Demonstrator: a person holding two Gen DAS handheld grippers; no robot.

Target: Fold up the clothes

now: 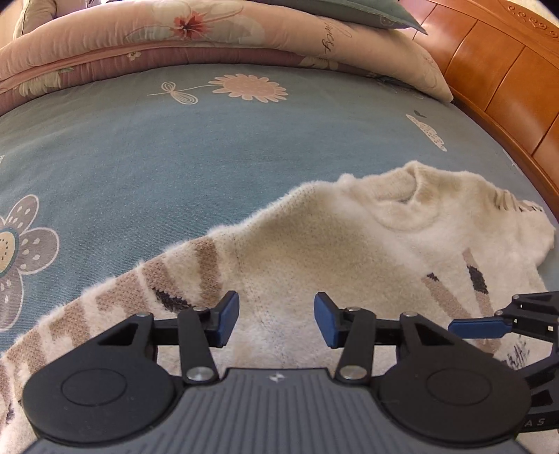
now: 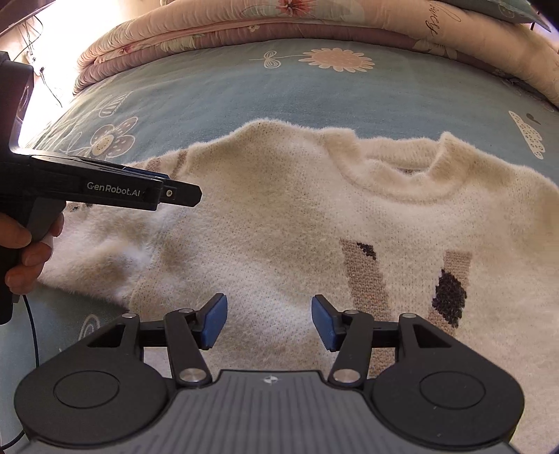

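A fluffy cream sweater (image 1: 314,237) with tan and dark patches lies flat on the blue flowered bedsheet (image 1: 157,146). Its collar (image 1: 412,199) is at the far side and a striped sleeve (image 1: 104,307) stretches to the left. My left gripper (image 1: 276,319) is open and empty just above the sweater near the left shoulder. My right gripper (image 2: 269,321) is open and empty above the sweater's chest (image 2: 279,223). The right gripper also shows at the right edge of the left wrist view (image 1: 482,328). The left gripper shows side-on in the right wrist view (image 2: 181,193), above the left sleeve.
A folded pink flowered quilt (image 1: 174,38) lies along the far side of the bed. A wooden headboard (image 1: 506,80) runs along the right. A teal pillow (image 1: 367,14) lies on the quilt. Cables (image 2: 31,35) hang beyond the bed's left edge.
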